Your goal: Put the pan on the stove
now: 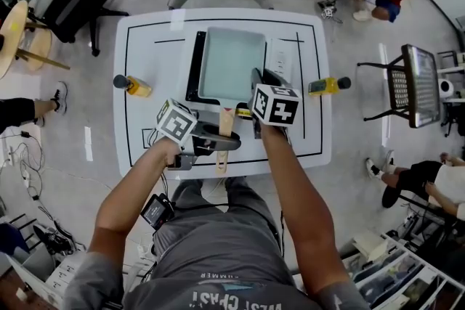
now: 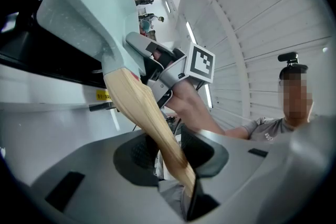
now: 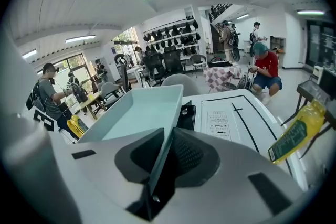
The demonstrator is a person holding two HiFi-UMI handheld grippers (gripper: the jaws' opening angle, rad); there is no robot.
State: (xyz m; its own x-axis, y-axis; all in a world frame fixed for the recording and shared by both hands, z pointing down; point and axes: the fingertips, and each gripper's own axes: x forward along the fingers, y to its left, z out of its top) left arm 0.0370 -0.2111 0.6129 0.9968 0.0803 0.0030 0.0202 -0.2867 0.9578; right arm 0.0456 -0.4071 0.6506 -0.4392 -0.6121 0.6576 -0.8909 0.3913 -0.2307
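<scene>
Task is nearly done, not closed out. The pan [image 1: 231,62], a pale teal rectangular one, is over the black stove [image 1: 193,69] at the middle of the white worktop [image 1: 145,47]. In the head view it covers most of the stove; only a black strip shows at the left and near edges.

You have both tools on it:
- The left hand-held gripper [image 1: 218,140] is clamped on the wooden handle [image 1: 225,123], which points back toward you. The left gripper view shows the handle running down between the 2 jaws, pads on it.
- The right hand-held gripper [image 1: 256,87] is closed on the pan's right side wall. The right gripper view shows the thin rim pinched between the pads, with the stove's edge just beyond.

Not clear:
- No view shows whether the pan's base is flat on the stove or held just above it.
- In the left gripper view the pan looks tipped against the black surface, but that could be the wide lens.

Left to do, as I judge it:
- Seat the pan level and roughly centred on the stove.
- Let go with both tools and back away without dragging it.

2 yellow bottles [image 1: 134,86] [image 1: 327,86] stand well apart to either side, out of the way.
</scene>
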